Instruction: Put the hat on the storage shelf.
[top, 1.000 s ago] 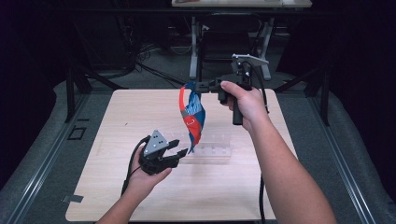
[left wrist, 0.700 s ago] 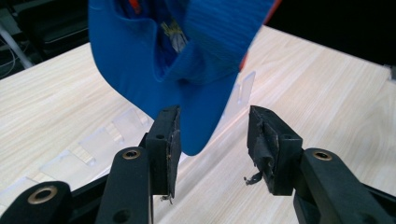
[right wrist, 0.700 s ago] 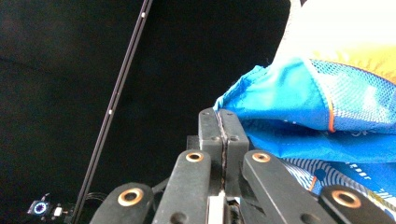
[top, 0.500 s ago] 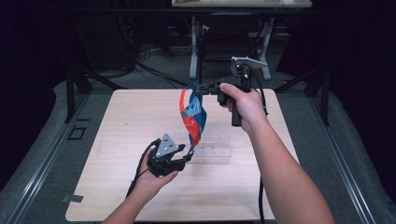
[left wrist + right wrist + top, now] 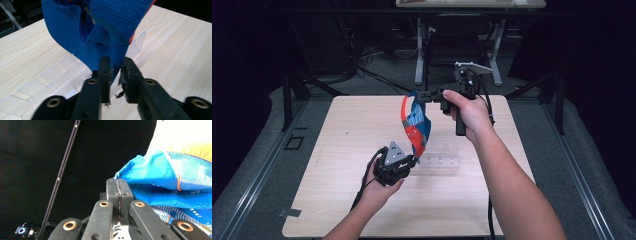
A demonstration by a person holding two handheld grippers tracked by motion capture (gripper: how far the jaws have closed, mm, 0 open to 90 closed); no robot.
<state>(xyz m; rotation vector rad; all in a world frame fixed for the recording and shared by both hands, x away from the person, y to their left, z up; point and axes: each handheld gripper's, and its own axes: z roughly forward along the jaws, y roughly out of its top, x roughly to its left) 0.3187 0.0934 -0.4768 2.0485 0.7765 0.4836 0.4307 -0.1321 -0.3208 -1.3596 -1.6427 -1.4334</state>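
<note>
A blue and red mesh cloth (image 5: 414,125) hangs above the wooden table (image 5: 337,150). My right gripper (image 5: 419,95) holds it up by its top corner, and in the right gripper view the jaws (image 5: 117,181) are shut flat on the blue hem (image 5: 140,173). My left gripper (image 5: 409,160) is at the cloth's lower end. Its jaws have just been closing. In the left gripper view the cloth's blue bottom tip (image 5: 110,52) dips between the two pads of that gripper (image 5: 115,62), which stand a narrow gap apart with wood showing beneath the tip.
A clear plastic rack (image 5: 439,162) with upright dividers lies on the table just behind the cloth, seen close in the left gripper view (image 5: 50,75). Dark floor, table legs and cables lie beyond the far edge.
My left hand has shifted right under the hanging cloth, and its jaws have narrowed around the lower tip. The right hand and the cloth's top have stayed in place.
</note>
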